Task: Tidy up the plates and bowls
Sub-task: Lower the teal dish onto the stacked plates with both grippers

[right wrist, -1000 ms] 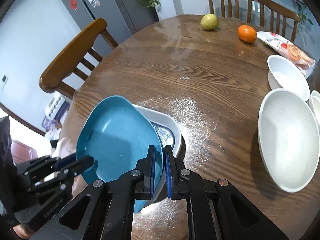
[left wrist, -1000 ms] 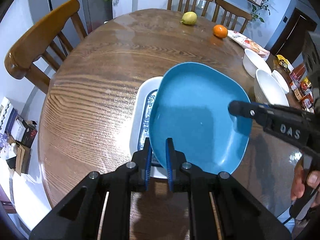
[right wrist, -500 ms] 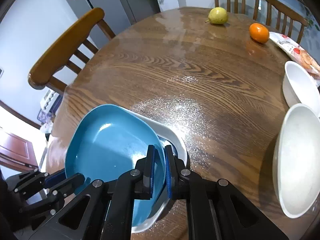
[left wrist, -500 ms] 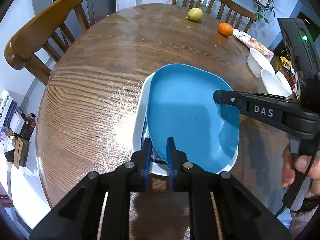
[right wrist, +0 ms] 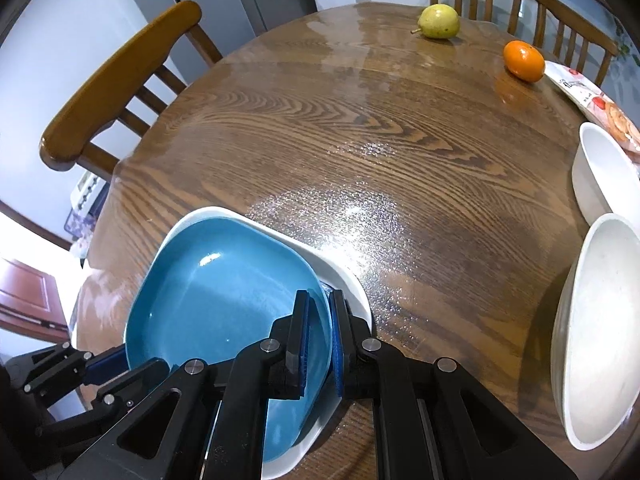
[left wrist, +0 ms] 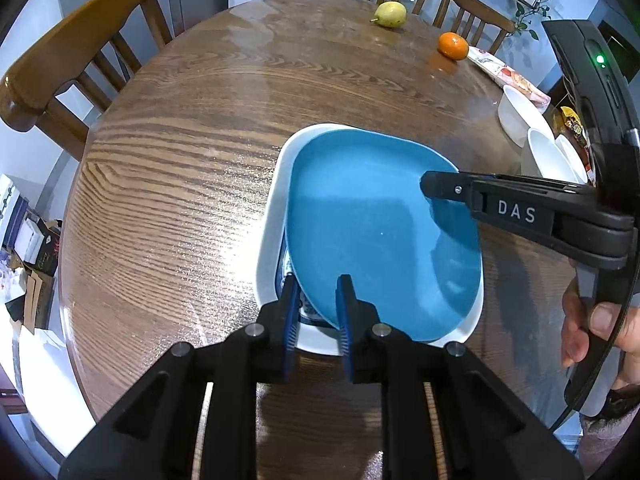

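Note:
A blue plate (left wrist: 376, 224) lies inside a white plate (left wrist: 272, 216) on the round wooden table. My left gripper (left wrist: 316, 300) straddles the blue plate's near rim, its jaws parted wider than the rim. My right gripper (right wrist: 319, 328) straddles the opposite rim of the blue plate (right wrist: 224, 288), jaws also parted a little; the white plate (right wrist: 340, 276) shows under it. Its fingers (left wrist: 444, 190) reach in from the right in the left wrist view. White bowls (right wrist: 596, 320) stand at the table's right side.
A pear (right wrist: 438, 21) and an orange (right wrist: 523, 60) sit at the far side, next to a snack packet (right wrist: 592, 104). Wooden chairs (right wrist: 120, 80) ring the table. Another white bowl (right wrist: 600, 176) stands behind the big one.
The blue plate has come down from a tilt to lie in the white plate. Both grippers' jaws have parted from shut on its rim.

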A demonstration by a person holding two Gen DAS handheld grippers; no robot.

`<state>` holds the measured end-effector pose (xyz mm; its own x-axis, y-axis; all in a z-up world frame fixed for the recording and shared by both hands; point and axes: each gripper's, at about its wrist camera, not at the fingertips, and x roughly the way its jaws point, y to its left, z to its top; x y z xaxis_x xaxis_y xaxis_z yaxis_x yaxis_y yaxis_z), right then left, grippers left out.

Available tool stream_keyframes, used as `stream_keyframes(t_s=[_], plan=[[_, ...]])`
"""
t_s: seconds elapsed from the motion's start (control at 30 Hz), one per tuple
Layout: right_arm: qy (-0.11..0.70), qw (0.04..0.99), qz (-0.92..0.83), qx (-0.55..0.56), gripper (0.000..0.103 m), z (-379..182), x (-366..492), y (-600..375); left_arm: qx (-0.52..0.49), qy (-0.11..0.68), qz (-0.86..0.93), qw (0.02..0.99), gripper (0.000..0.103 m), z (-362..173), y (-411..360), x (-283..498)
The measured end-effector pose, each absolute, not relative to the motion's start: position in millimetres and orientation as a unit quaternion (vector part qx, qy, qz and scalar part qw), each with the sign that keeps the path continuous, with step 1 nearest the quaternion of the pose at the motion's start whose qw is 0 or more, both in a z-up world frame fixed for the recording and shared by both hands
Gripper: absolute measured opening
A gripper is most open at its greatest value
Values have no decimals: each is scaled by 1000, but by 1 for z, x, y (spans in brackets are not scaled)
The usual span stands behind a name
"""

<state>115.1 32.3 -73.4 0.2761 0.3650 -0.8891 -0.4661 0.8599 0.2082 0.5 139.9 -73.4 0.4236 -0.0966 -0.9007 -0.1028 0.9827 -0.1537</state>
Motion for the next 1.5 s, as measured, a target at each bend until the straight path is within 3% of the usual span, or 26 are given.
stream_keyframes(t_s=[0.83,0.97,1.5], plan=[[539,802,253,-54,11,-73,113,32,-77,539,9,839,18,-76,138,4],[538,802,253,-55,11,-72,113,32,-71,540,7,839,23,-77,135,4],[543,799,254,-43,12,-73,113,26,-63,539,10,840,24,-79,133,4]])
